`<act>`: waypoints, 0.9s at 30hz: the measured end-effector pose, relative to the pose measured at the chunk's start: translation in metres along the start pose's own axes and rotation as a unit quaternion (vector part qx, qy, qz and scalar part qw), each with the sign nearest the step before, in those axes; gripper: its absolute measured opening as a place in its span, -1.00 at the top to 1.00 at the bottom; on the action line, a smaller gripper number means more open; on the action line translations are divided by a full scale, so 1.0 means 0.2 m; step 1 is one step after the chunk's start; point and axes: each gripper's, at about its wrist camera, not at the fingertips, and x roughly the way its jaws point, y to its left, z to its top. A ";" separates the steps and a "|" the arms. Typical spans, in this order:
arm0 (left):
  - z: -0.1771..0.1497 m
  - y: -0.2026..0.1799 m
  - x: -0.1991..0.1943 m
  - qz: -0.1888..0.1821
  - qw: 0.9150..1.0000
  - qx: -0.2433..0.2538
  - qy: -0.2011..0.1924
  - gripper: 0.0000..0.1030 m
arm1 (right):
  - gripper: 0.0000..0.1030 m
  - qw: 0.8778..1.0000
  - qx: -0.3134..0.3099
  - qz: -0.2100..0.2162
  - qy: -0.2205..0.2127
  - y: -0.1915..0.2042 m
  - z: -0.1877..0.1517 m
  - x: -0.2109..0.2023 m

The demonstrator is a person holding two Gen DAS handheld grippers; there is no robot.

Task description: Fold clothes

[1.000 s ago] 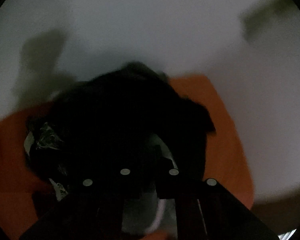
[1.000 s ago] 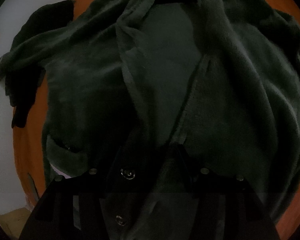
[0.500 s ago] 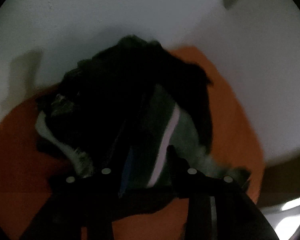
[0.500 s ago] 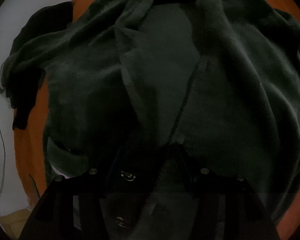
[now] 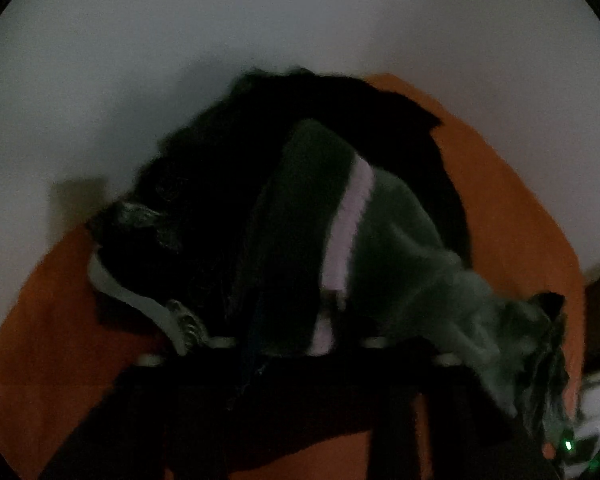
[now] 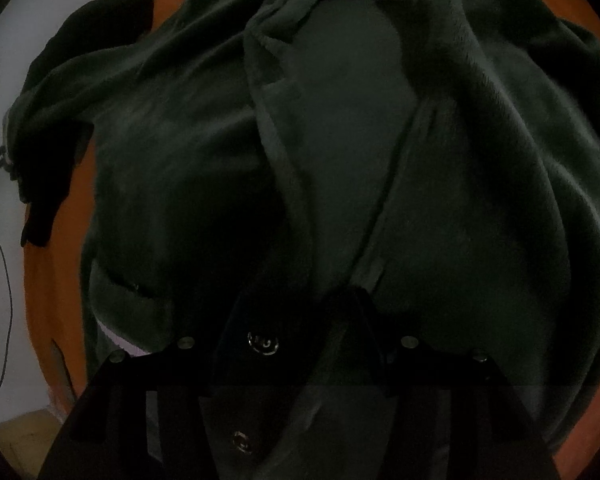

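Note:
A dark green fleece jacket (image 6: pixel 460 160) lies spread front-up over a round orange table (image 6: pixel 52 280). Its open front has snap buttons (image 6: pixel 263 342). My right gripper (image 6: pixel 312 304) points down at the lower front, fingers apart, with fleece lying between them. In the left wrist view the jacket's sleeve (image 5: pixel 392 232), marked by a white stripe (image 5: pixel 352 220), runs across a heap of black clothes (image 5: pixel 240 160) and down into my left gripper (image 5: pixel 300 342). That gripper is shut on the sleeve, and its dark fingertips are hard to make out.
A black garment (image 6: pixel 100 20) hangs over the table's left edge. Pale floor surrounds the orange table (image 5: pixel 520 200). A thin cable (image 6: pixel 6 280) and a cardboard box (image 6: pixel 20 428) lie on the floor to the left. A small green light (image 5: pixel 568 446) glows at the lower right.
My left gripper rolled and shifted over the black heap, opened around the white-striped sleeve, then shut on it. The right gripper and the jacket under it stayed still.

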 end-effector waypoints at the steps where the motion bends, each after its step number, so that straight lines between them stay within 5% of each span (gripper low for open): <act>1: 0.01 0.00 -0.01 -0.006 1.000 -0.007 -0.002 1.00 | -0.03 1.000 0.001 0.000 0.000 0.00 0.00 0.00; 4: 0.02 0.02 -0.02 -0.018 1.000 -0.011 0.021 0.96 | -0.03 1.000 0.002 0.000 0.001 0.00 -0.01 -0.02; 6: 0.01 0.01 -0.01 0.013 0.999 0.006 0.032 0.74 | -0.03 1.000 0.003 -0.001 0.000 -0.01 -0.02 -0.02; 8: 0.00 -0.01 0.01 0.049 0.998 0.025 0.040 0.18 | -0.16 1.000 0.004 0.003 -0.002 -0.02 -0.01 -0.02; 10: -0.04 -0.04 0.01 0.084 0.995 0.043 0.036 0.12 | -0.52 1.000 0.004 0.004 -0.006 -0.02 -0.02 -0.03; 12: -0.06 -0.05 -0.01 0.097 0.994 0.046 0.029 0.12 | -0.57 1.000 0.001 0.001 -0.007 -0.01 -0.02 -0.03; 16: -0.06 -0.04 0.00 0.081 0.996 0.025 0.042 0.11 | -0.61 1.000 -0.008 -0.010 -0.004 -0.01 -0.04 -0.04; 21: -0.02 0.00 0.00 0.074 0.996 0.009 0.049 -0.21 | -0.61 1.000 -0.003 -0.009 0.003 0.00 -0.05 -0.02; 23: -0.02 0.00 -0.01 0.037 0.998 0.016 0.056 -0.61 | -0.61 1.000 -0.004 -0.009 0.005 0.02 -0.04 0.00; 27: -0.04 0.00 -0.04 -0.020 0.998 0.030 0.056 -0.61 | -0.61 1.000 -0.006 -0.010 0.007 0.02 -0.05 0.01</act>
